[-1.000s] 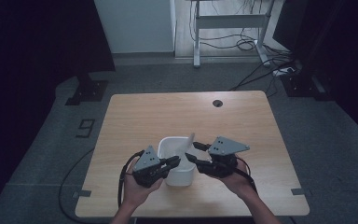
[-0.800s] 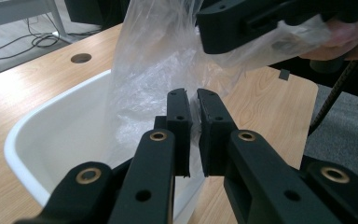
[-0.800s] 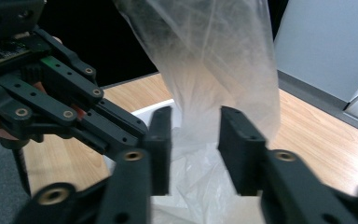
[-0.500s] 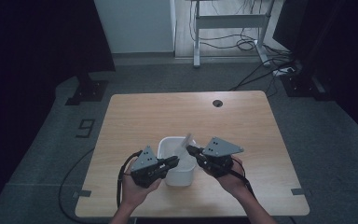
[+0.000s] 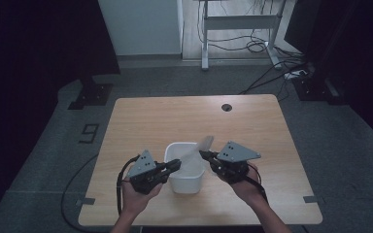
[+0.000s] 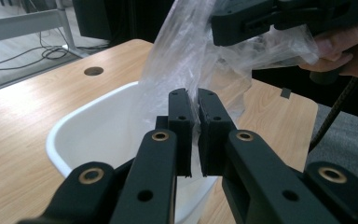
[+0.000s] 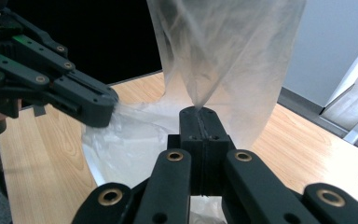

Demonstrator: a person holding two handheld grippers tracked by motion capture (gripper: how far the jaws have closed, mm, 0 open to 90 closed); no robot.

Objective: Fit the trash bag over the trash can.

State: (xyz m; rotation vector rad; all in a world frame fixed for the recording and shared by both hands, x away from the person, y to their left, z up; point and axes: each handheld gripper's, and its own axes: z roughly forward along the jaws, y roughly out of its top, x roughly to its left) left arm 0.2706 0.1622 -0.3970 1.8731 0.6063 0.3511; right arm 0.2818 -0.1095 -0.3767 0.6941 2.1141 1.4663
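- The clear plastic bag (image 5: 194,154) sits over the white bin (image 5: 187,182), mid table near the front edge.
- Bag rises from the bin toward 1 o'clock, up to the R gripper (image 5: 205,155).
- R gripper: jaws just snapped together, pinching the bag's edge tight.
- L gripper (image 5: 176,166) at 9 o'clock of the bin: jaws nearly together, thin bag film between.
- Both look equally near; I'd guess next is spreading the bag over the rim.

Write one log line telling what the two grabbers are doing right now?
left gripper: shut on plastic bag | right gripper: shut on plastic bag | white bin: on table
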